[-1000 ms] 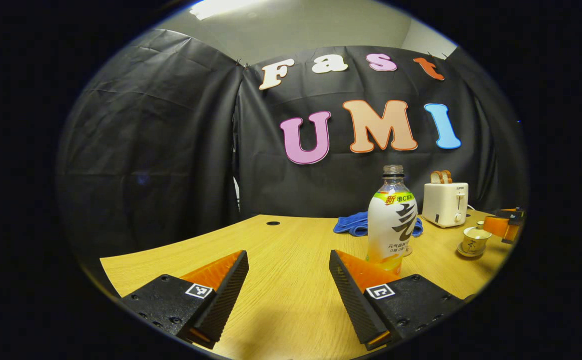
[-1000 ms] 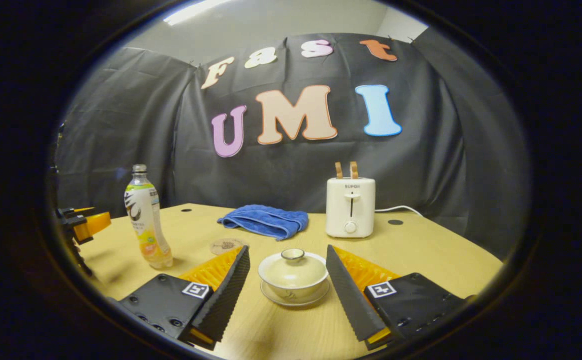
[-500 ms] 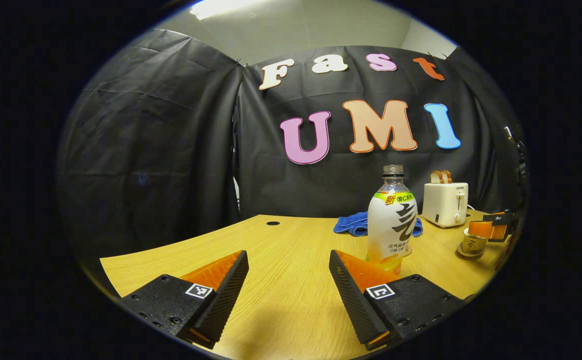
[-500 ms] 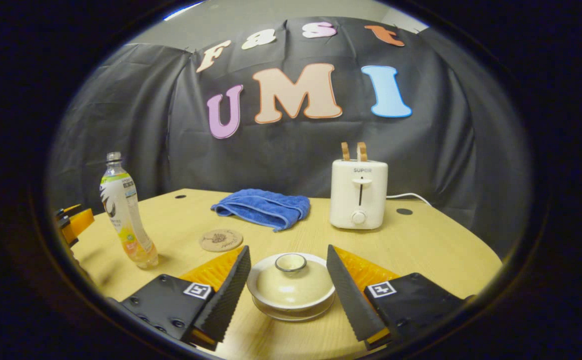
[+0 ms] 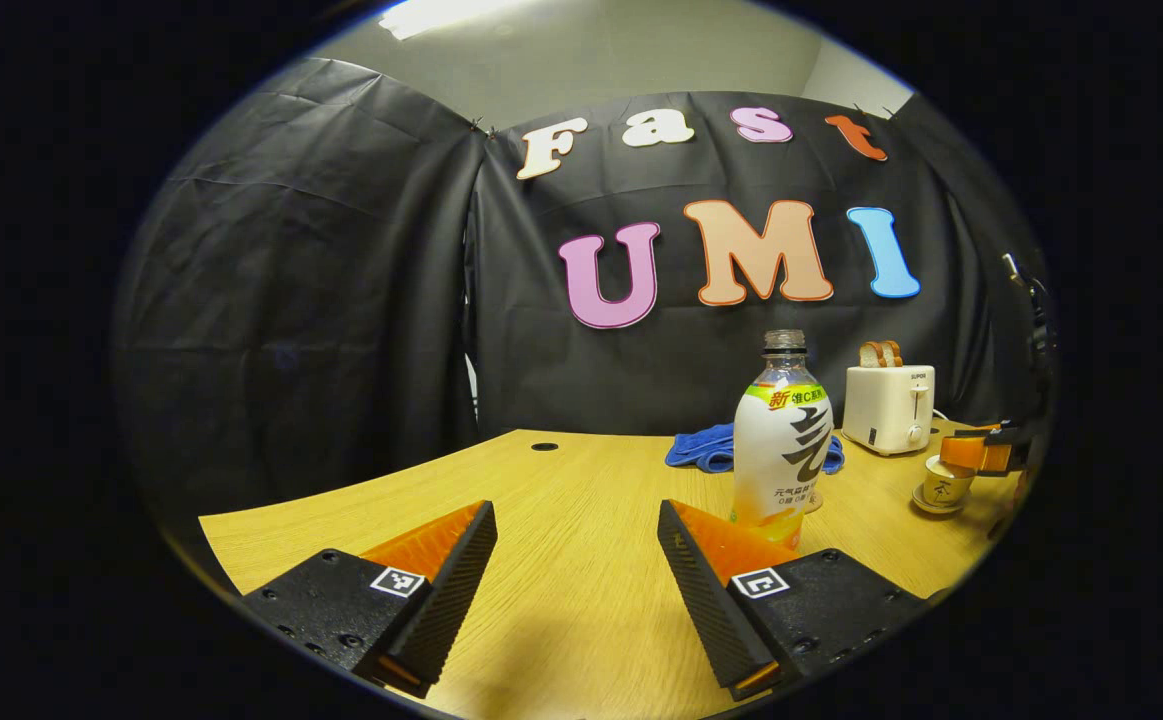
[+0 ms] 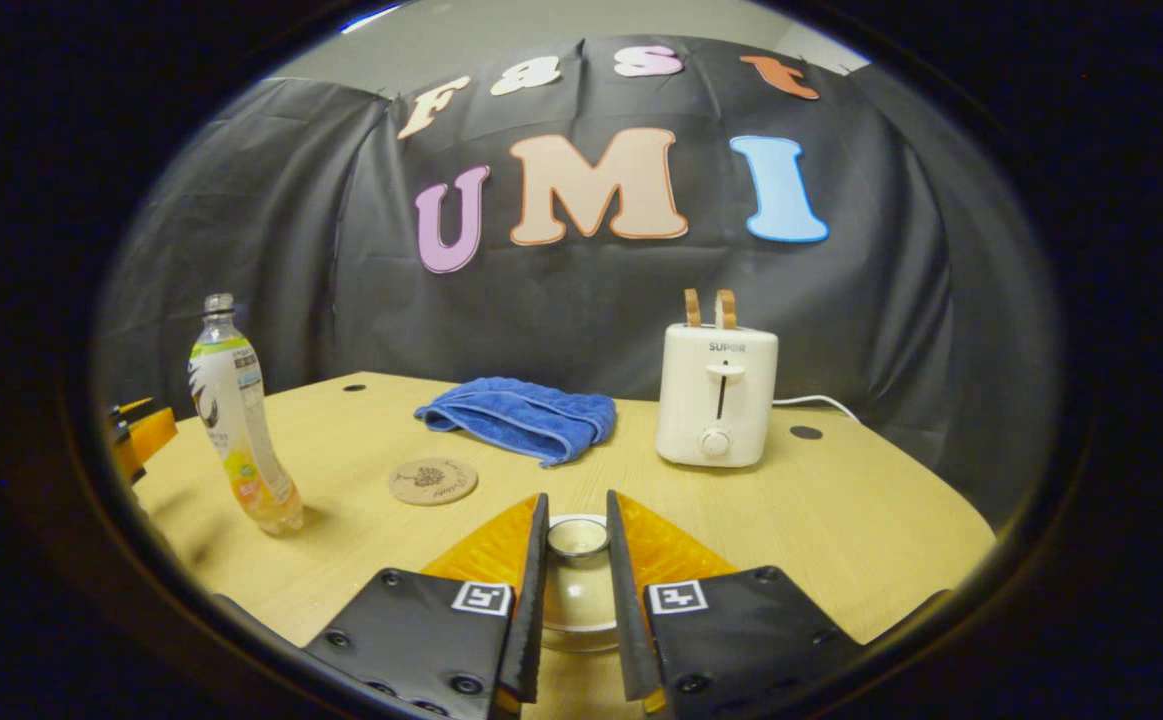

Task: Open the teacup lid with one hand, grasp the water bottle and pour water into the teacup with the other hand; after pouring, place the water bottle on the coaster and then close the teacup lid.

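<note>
Right gripper (image 6: pixel 577 545): we have the fingers closed in on the teacup lid (image 6: pixel 578 537), bottom centre of its view.
Left gripper (image 5: pixel 576 560): we hold it wide apart, grasping nothing.
Water bottle (image 5: pixel 783 440): upright on the bench (image 5: pixel 561 500), lower right of centre.
Coaster (image 6: pixel 432 481): left of centre.

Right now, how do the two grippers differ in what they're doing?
The right gripper has its fingers closed in on the teacup lid, on either side of its knob; the left gripper is spread wide with nothing between its fingers. The right sits over the teacup; the left sits short of the water bottle, apart from it. Both are low over the table.
</note>
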Demonstrator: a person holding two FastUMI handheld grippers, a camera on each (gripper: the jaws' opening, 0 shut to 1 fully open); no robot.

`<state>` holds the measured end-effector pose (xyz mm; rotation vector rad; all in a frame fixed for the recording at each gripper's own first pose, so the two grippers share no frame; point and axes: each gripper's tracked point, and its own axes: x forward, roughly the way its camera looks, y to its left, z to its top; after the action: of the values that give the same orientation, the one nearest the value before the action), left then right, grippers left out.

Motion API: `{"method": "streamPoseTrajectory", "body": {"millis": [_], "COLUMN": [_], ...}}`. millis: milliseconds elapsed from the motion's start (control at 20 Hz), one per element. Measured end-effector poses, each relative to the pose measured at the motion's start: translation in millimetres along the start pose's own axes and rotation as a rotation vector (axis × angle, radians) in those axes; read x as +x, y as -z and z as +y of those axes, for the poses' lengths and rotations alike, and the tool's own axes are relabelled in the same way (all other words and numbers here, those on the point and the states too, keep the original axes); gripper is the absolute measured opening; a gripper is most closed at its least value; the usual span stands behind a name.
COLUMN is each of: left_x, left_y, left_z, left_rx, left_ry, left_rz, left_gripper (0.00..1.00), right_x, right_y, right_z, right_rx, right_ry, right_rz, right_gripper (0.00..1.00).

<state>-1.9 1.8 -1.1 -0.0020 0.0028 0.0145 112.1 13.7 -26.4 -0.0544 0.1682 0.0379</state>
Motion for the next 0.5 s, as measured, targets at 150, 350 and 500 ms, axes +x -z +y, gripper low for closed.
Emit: {"method": "streamPoseTrajectory", "body": {"millis": [150,350,500], "left_x": [0,1,1], "left_y": [-1,0,-1], "left_z": [-6,-9,-23], "left_rx": [0.0,0.0,-0.001], "left_ry": [0.025,0.054,0.117], "left_rz": [-0.002,-0.004,-0.007], "left_gripper": [0.95,0.95,0.95], "right_x": [-3,-11,-24], "right_y": [-2,-9,-7], "right_z": [2,-5,-4], "right_rx": [0.024,0.043,0.032], "right_ry": [-0.025,-0.011,-0.015], "right_rz": [-0.017,-0.078,-0.083], "right_gripper": [0.34,0.36,0.36]}}
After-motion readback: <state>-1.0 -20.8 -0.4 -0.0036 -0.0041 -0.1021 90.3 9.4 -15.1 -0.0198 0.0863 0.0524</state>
